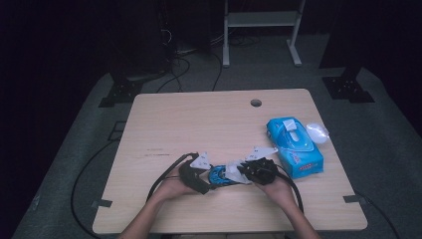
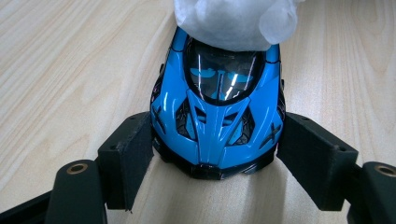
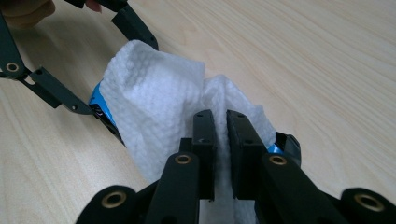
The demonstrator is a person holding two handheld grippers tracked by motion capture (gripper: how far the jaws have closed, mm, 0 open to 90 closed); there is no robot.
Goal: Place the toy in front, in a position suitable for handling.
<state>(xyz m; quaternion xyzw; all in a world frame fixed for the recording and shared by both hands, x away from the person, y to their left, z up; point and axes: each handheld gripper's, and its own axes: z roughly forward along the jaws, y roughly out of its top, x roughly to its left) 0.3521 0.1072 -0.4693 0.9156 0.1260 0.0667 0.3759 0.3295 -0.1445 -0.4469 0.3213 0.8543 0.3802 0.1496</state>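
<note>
In the lower middle of the high view, the toy car sits on the table between the left gripper and right gripper. The wipe lies on the car's right end. The wipe pack lies right of them, the small wrapper just beyond it.

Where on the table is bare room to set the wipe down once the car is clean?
The whole far-left stretch of the table, up to the cable hole, is bare. Crowded: near middle with the toy car and both hands, and the right edge with the wipes pack.

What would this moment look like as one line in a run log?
left gripper: shut on toy car | right gripper: shut on wipe | wipe on car's rear | wipes pack beside
</note>
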